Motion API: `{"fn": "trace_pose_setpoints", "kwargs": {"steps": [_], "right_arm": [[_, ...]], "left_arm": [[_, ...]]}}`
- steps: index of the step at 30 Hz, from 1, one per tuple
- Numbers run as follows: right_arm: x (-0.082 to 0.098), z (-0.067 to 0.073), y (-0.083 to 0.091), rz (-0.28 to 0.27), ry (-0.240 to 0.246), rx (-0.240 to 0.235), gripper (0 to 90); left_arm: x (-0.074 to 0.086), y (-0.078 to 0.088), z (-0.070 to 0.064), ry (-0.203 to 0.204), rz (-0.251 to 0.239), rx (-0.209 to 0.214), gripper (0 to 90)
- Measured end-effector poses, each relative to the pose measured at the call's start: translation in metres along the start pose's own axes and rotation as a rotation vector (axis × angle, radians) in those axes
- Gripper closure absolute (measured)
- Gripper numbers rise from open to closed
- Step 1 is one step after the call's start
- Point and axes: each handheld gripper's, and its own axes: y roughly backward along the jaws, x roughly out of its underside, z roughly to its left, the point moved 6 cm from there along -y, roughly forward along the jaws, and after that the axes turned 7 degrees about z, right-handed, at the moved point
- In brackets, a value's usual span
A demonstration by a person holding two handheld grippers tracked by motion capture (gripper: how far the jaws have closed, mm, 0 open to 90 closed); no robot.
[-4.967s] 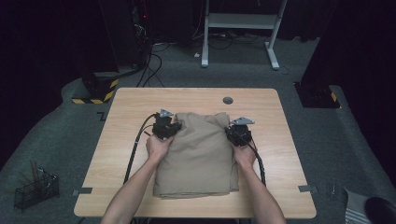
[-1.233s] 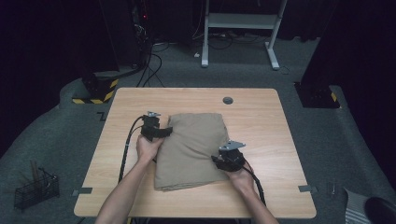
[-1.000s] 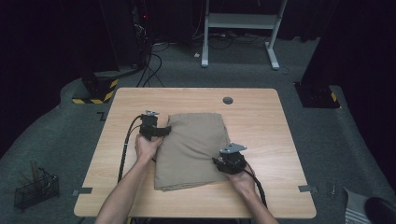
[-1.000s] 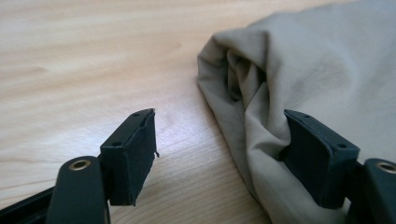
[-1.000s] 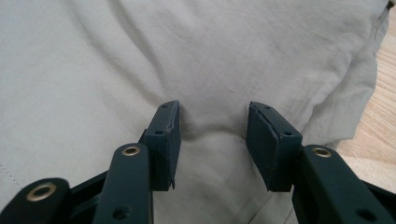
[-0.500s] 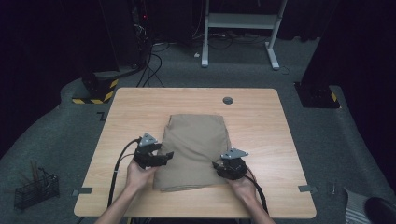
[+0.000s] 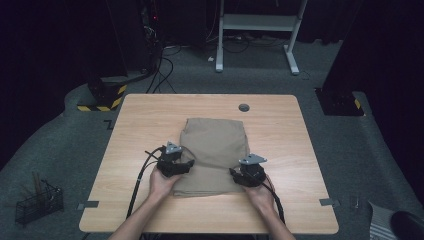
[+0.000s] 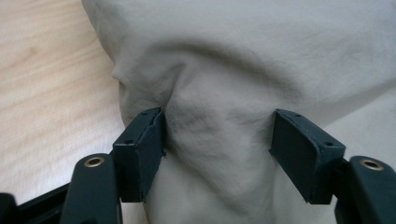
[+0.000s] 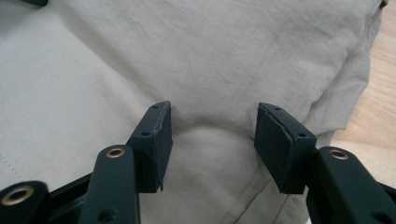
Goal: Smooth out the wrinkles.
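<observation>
A tan cloth (image 7: 216, 147), folded into a tall rectangle, lies in the middle of the wooden table (image 7: 135, 130). My left gripper (image 7: 176, 165) rests on the cloth's near left edge. In the left gripper view its jaws (image 8: 217, 140) stand apart and have just been closing. A rumpled hump of cloth (image 8: 219, 116) rises between the pads. My right gripper (image 7: 246, 176) sits on the near right part of the cloth. Its jaws (image 9: 212, 140) have just been opening and stand wide over flat cloth (image 9: 210, 60), which has a low ridge between them.
A small dark round grommet (image 7: 243, 107) sits in the table near its far edge. Black cables (image 7: 142, 175) trail from both grippers toward the front edge. On the floor, a wire basket (image 7: 37, 202) stands at the left and a white desk frame (image 7: 257, 22) beyond the table.
The left hand has slid from the cloth's far left side down to its near left edge. The right hand has stayed at the near right. The cloth is narrower than five seconds ago.
</observation>
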Motion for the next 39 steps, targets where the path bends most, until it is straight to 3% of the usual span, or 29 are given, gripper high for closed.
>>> {"fn": "trace_pose_setpoints", "kwargs": {"steps": [6, 11, 14, 20, 25, 31, 37, 39], "right_arm": [[-0.006, -0.011, -0.005, 0.002, -0.024, 0.022, 44.4], [-0.008, -0.018, -0.007, 0.003, -0.030, 0.029, 43.2], [-0.006, -0.018, -0.003, -0.002, -0.026, 0.037, 43.2], [0.004, -0.028, 0.021, -0.046, -0.063, 0.037, 42.6], [0.022, -0.049, 0.043, -0.065, -0.121, 0.078, 40.8], [0.049, -0.079, 0.059, -0.060, -0.215, 0.151, 39.8], [0.071, -0.097, 0.063, -0.017, -0.250, 0.231, 39.6], [0.074, -0.099, 0.063, -0.009, -0.254, 0.237, 39.7]], "left_arm": [[-0.008, -0.014, 0.003, 0.008, -0.017, -0.003, 31.9], [-0.011, -0.015, 0.003, 0.011, -0.021, -0.001, 30.9], [-0.011, -0.004, 0.005, 0.022, -0.038, 0.000, 30.9], [0.000, 0.029, 0.011, 0.032, -0.078, 0.018, 30.9], [0.018, 0.050, 0.029, 0.061, -0.088, -0.033, 30.1], [0.042, 0.063, 0.053, 0.084, -0.066, -0.133, 28.9], [0.065, 0.067, 0.075, 0.129, -0.037, -0.194, 28.9], [0.067, 0.067, 0.076, 0.133, -0.036, -0.198, 29.0]]}}
